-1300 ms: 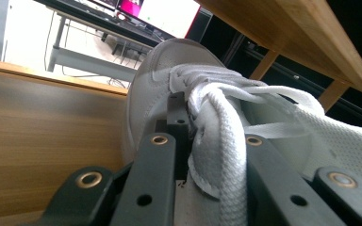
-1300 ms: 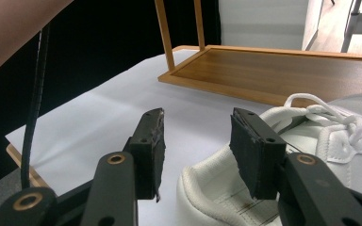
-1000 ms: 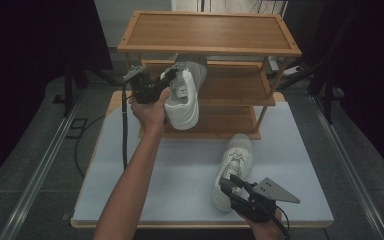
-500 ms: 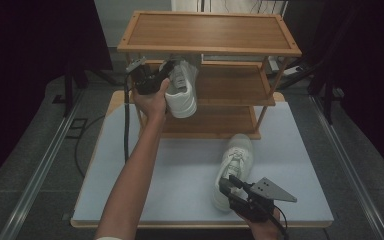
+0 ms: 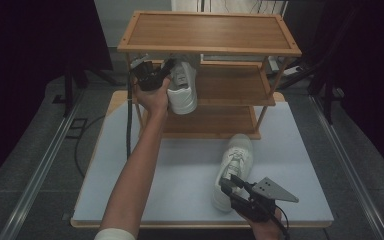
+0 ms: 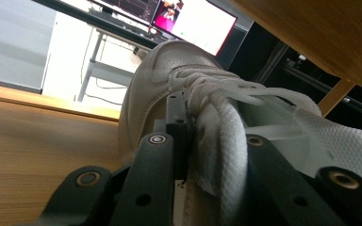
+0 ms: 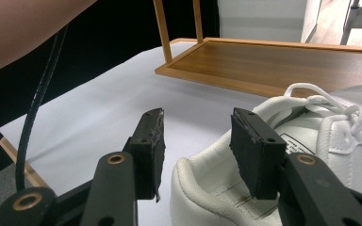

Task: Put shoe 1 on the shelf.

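Observation:
A white sneaker (image 5: 182, 92) hangs, toe pointing away, at the front edge of the wooden rack's middle shelf (image 5: 230, 85). My left gripper (image 5: 152, 77) is shut on it. In the left gripper view the jaws (image 6: 212, 127) clamp the shoe's (image 6: 169, 70) collar beside the laces, just above the shelf board (image 6: 28, 141). A second white sneaker (image 5: 237, 160) lies on the white table, toe toward the rack. My right gripper (image 5: 230, 182) is at its heel. In the right gripper view the open gripper (image 7: 200, 132) straddles the heel collar (image 7: 207, 188) without pressing it.
The three-tier wooden rack (image 5: 210, 32) stands at the back of the white table (image 5: 155, 190); its bottom shelf (image 7: 287, 61) lies just past the second shoe. The left gripper's cable (image 7: 37, 103) hangs off the table's left side. Dark floor surrounds the table.
My left hand has carried the sneaker a little farther away from me, toward the middle shelf. The right gripper and the shoe on the table have stayed put.

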Tool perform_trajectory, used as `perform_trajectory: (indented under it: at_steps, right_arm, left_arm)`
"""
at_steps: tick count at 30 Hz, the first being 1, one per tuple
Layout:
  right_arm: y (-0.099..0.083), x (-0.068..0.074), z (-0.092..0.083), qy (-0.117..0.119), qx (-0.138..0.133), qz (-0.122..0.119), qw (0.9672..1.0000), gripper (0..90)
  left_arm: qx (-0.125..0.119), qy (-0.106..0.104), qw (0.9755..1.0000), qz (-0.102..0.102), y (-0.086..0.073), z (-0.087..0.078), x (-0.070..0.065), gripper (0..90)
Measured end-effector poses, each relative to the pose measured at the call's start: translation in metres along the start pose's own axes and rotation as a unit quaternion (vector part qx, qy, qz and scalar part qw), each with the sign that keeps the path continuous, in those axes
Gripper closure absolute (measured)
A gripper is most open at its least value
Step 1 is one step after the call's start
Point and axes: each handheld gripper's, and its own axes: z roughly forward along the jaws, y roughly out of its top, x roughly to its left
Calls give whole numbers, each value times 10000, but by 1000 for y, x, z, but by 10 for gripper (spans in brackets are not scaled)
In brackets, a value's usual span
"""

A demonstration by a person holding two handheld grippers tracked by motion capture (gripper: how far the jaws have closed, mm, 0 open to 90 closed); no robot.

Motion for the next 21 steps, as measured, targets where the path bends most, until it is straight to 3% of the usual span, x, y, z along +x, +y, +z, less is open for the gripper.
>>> perform_trajectory:
  at_steps: [6,9,14,16,21]
  right_arm:
    - [-1,2,2,32,53,-23,10000,543]
    - [-2,4,3,32,70,-38,10000,537]
    - [-2,3,2,3,65,-54,10000,533]
    - [-2,2,2,-11,62,-45,10000,532]
    - [-2,3,1,-6,48,-60,10000,532]
  left_arm:
    - [24,-226,9997,-32,-1,4,2,747]
    - [46,-329,9992,-206,-3,8,4,691]
    - [239,-334,9991,-137,-3,13,3,582]
    - [144,-324,9989,-310,-3,18,0,539]
    - [175,-394,9986,-321,-2,19,-1,482]
